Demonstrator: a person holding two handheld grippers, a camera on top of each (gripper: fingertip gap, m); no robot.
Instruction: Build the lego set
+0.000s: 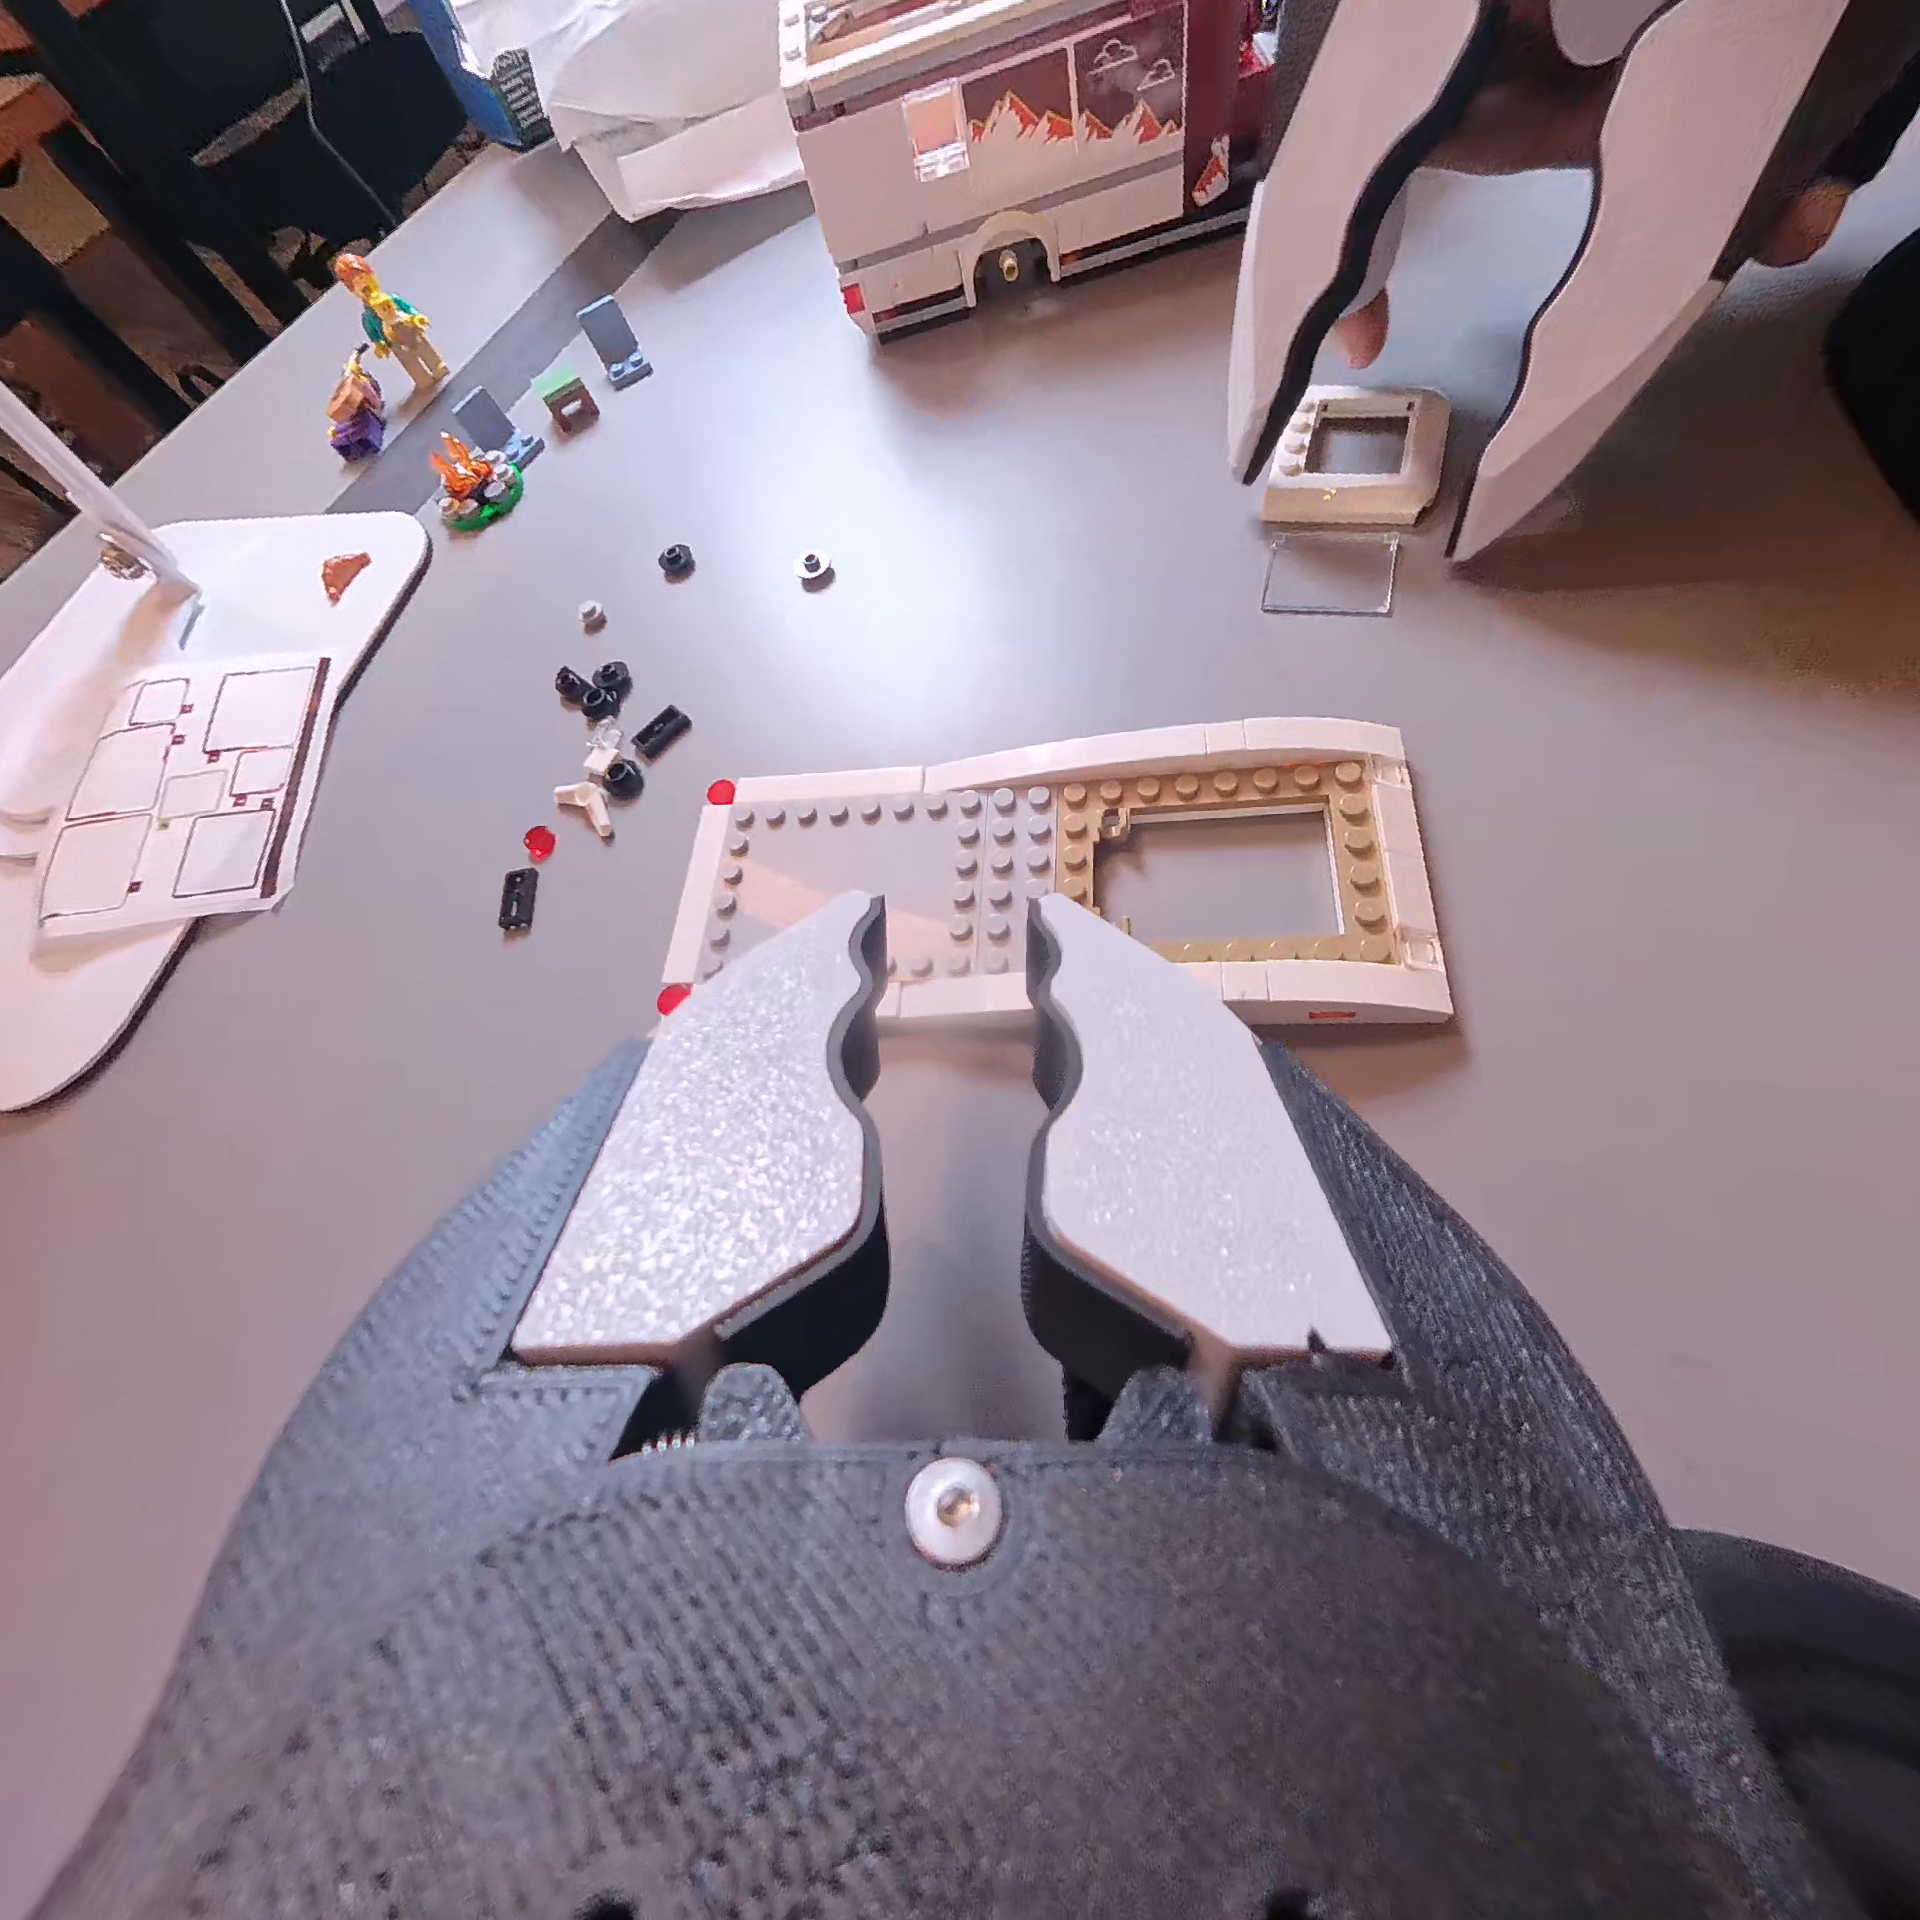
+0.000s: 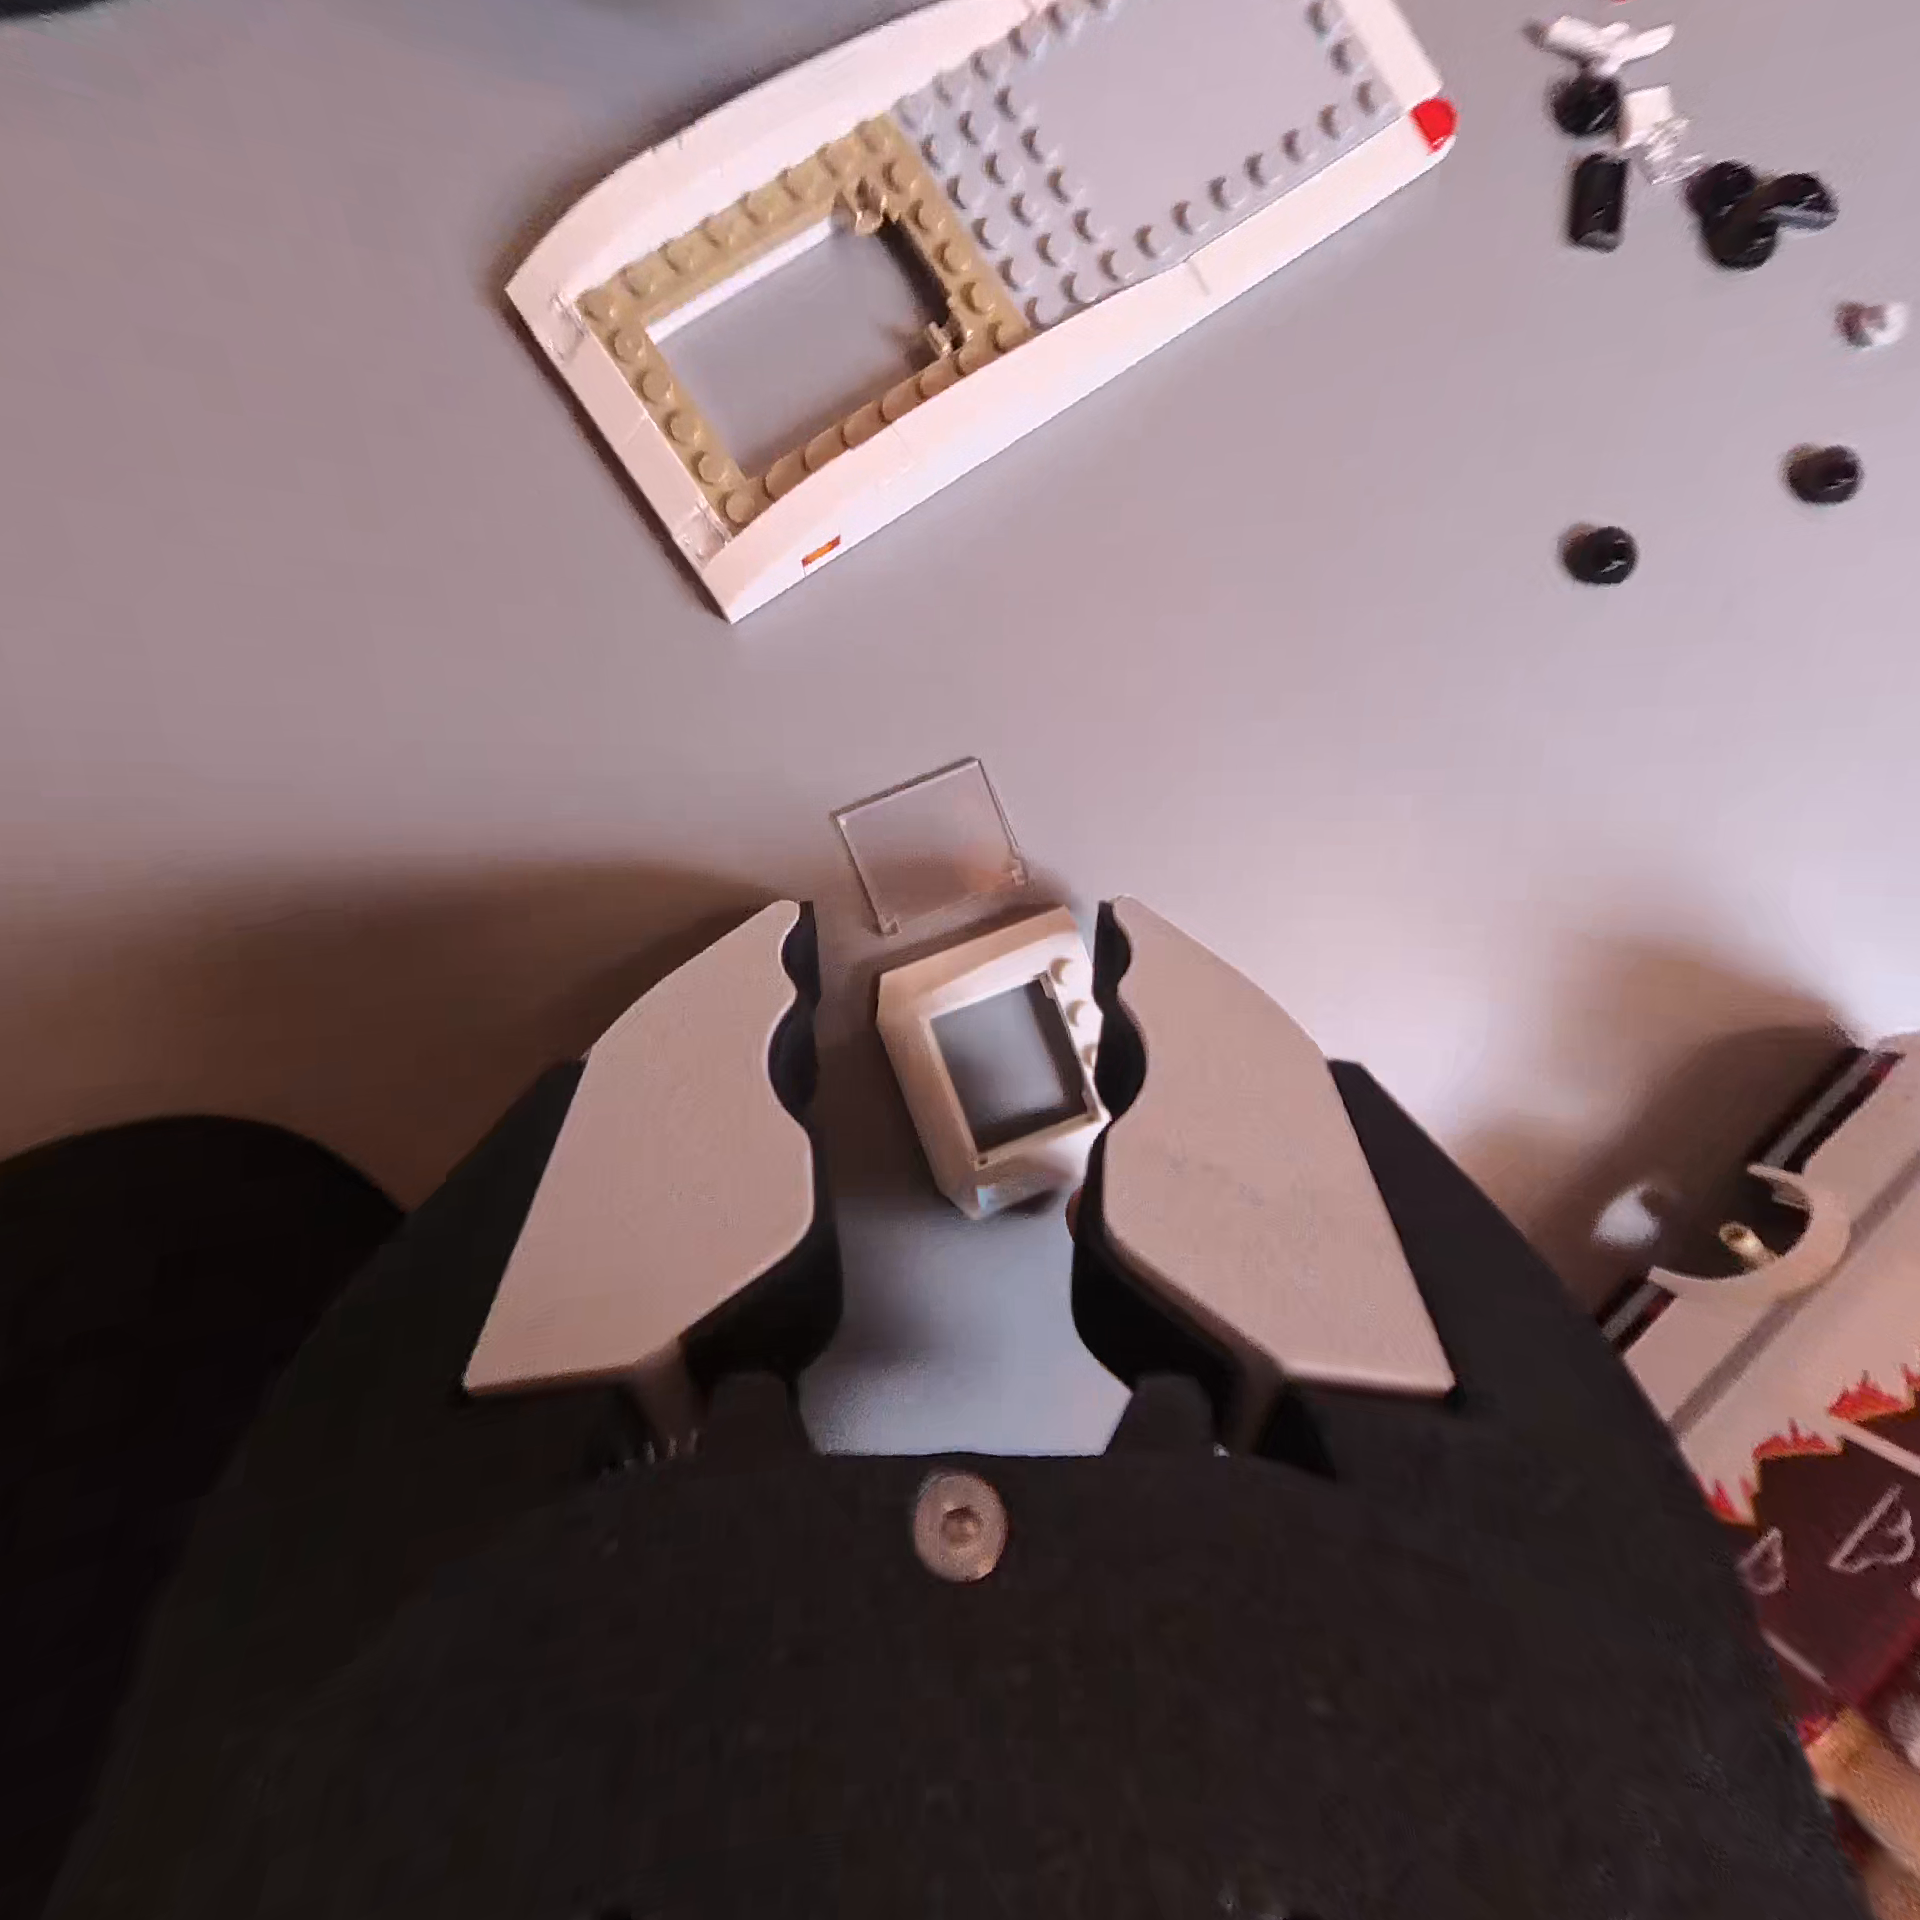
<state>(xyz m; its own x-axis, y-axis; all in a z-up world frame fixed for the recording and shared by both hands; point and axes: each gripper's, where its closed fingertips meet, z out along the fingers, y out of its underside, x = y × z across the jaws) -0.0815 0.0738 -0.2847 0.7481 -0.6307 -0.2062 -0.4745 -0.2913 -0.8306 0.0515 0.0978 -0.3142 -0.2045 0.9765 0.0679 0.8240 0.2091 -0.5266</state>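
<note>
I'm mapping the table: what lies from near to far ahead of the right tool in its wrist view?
Right tool → white window frame between its open fingers → clear pane → roof plate.

My left tool (image 1: 956, 914) hangs with its jaws parted and nothing between them, over the near edge of a flat brick panel (image 1: 1143, 764) of white rim, grey studs and a tan frame with a rectangular opening, lying on the grey worktop (image 1: 935, 644). Left of the panel I see scattered small black, white and red pieces (image 1: 608, 717), then a sticker sheet (image 1: 177, 779) on a white board (image 1: 94, 1018). Farther off, the right tool (image 1: 1361, 509) stands open astride a white window frame (image 1: 1356, 457), a clear pane (image 1: 1330, 571) just beside it. A brick camper van (image 1: 997, 145) and minifigures (image 1: 395, 322) sit beyond.
</note>
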